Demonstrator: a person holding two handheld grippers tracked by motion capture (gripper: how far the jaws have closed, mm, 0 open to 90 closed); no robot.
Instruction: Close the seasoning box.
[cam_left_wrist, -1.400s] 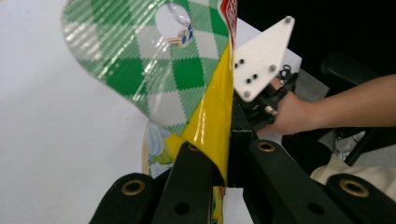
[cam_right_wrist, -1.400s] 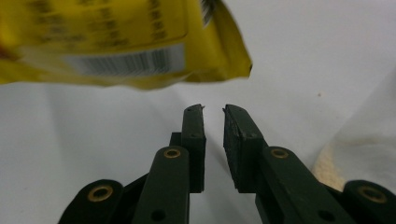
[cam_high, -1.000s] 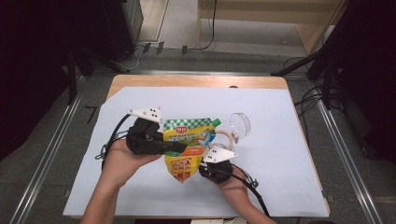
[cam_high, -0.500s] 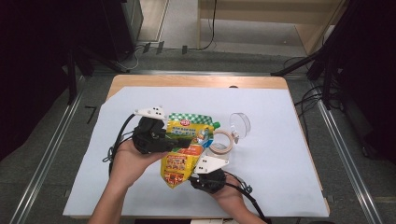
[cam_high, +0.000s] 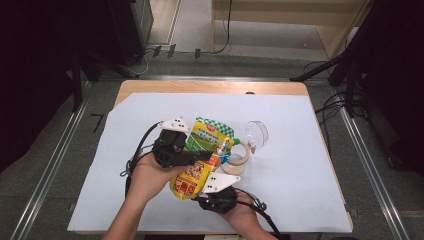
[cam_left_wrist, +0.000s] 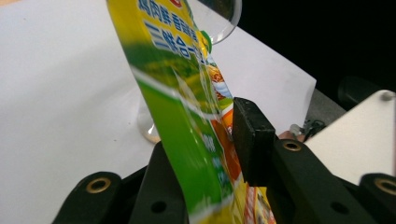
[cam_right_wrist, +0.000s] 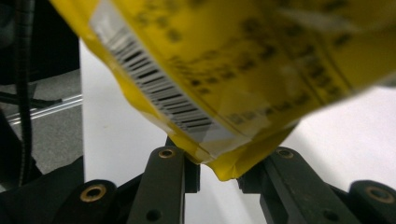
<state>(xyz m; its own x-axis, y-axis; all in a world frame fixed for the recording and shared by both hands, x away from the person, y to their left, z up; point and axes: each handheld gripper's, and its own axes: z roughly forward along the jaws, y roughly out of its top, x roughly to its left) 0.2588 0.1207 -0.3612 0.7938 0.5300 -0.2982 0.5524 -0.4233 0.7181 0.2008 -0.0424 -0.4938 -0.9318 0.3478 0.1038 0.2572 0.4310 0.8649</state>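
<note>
With its lower end hiding your right gripper (cam_high: 212, 186), which is pinching its corner, the pouch (cam_high: 202, 155) is passing between your left gripper's (cam_high: 202, 156) just-loosening jaws.

The left gripper (cam_high: 202, 155) has just been easing open around the refill pouch (cam_high: 202, 157), now tilted nearer the person.

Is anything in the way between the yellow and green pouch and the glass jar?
Nothing visible. The pouch hangs tilted between both grippers, its green spout right over the open jar. The jar's lid stands tipped aside, off the mouth.
</note>
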